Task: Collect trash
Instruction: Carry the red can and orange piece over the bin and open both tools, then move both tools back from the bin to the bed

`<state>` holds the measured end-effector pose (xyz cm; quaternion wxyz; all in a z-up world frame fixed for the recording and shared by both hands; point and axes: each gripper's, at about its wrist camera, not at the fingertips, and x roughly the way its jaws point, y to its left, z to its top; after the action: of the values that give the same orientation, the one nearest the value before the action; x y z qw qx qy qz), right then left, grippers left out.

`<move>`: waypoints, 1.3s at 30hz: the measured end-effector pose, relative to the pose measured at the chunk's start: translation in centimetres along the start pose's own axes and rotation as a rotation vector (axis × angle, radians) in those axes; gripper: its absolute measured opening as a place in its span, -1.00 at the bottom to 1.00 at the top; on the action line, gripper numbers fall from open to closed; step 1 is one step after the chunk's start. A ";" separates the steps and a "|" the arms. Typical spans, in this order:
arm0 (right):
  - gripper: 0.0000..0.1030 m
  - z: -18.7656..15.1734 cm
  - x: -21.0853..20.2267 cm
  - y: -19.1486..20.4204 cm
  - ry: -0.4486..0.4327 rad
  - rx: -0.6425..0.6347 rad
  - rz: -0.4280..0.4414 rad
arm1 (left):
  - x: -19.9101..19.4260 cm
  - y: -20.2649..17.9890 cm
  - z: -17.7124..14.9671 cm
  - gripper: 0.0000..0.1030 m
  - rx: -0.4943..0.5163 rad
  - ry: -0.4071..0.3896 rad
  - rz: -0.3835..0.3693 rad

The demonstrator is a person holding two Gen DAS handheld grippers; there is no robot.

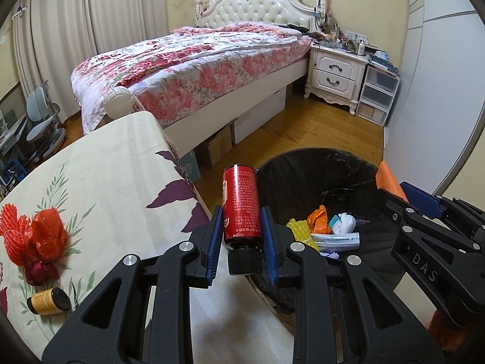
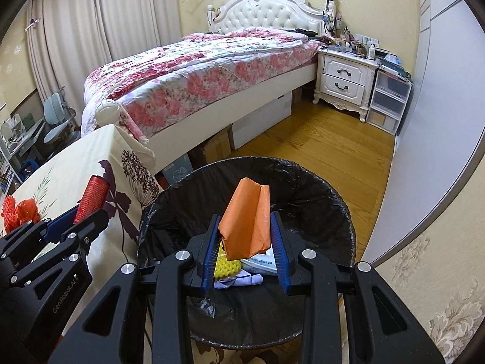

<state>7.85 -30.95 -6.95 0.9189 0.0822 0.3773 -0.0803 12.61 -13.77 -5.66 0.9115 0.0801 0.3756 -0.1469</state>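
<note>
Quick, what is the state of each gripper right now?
Left gripper: closed on the red bottle, black cap toward the camera.
Right gripper: closed on the folded orange paper, over the black-lined trash bin.

The bin stands on the floor right of the desk, with the bed behind both. Wrappers lie on the desk; trash lies in the bin.
</note>
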 end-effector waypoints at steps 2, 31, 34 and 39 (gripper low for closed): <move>-0.35 0.1 0.3 -0.2 0.003 0.004 -0.001 | 0.3 -0.3 0.1 -0.53 0.004 0.004 0.000; 0.14 -0.5 -0.5 -0.5 -0.009 0.013 -0.057 | -1.3 1.8 -0.1 0.35 -0.051 0.004 0.034; 0.16 -0.5 -1.1 0.1 -0.015 0.007 -0.044 | -2.1 2.5 -0.4 0.38 -0.064 -0.001 0.044; 0.19 -0.7 -1.8 2.0 -0.017 -0.014 -0.002 | -3.7 4.5 -1.1 0.40 -0.095 -0.008 0.071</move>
<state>6.57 -28.67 -6.02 0.9227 0.0746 0.3699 -0.0795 10.91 -8.45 -3.65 0.9205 0.0494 0.3754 -0.0969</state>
